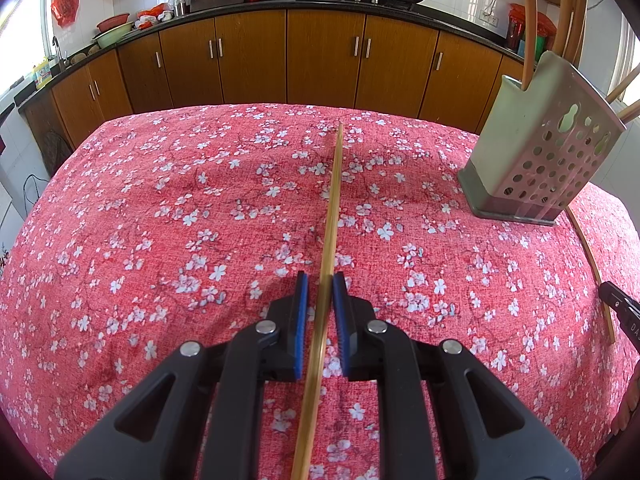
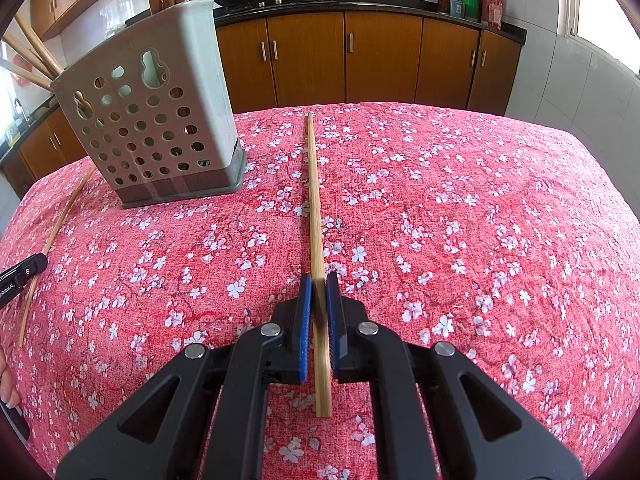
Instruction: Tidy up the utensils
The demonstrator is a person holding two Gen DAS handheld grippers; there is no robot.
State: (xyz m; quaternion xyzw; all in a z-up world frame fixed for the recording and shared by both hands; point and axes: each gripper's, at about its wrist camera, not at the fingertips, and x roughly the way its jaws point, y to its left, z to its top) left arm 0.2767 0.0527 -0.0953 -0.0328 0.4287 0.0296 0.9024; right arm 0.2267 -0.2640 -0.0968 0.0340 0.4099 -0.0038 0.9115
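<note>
Two chopsticks (image 1: 332,216) (image 2: 315,200) clamped, ends cut off

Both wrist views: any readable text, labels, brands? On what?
"DA", cut off by the frame edge: on the right tongs.
"RoboLAI", start cut off and blurry, so the reading is unsure: on the left tongs.
Bottle labels on the counter by the sink: too small to read.
Jar labels on the counter: too small to read.
Utensil holder and held chopsticks: no text.
</note>
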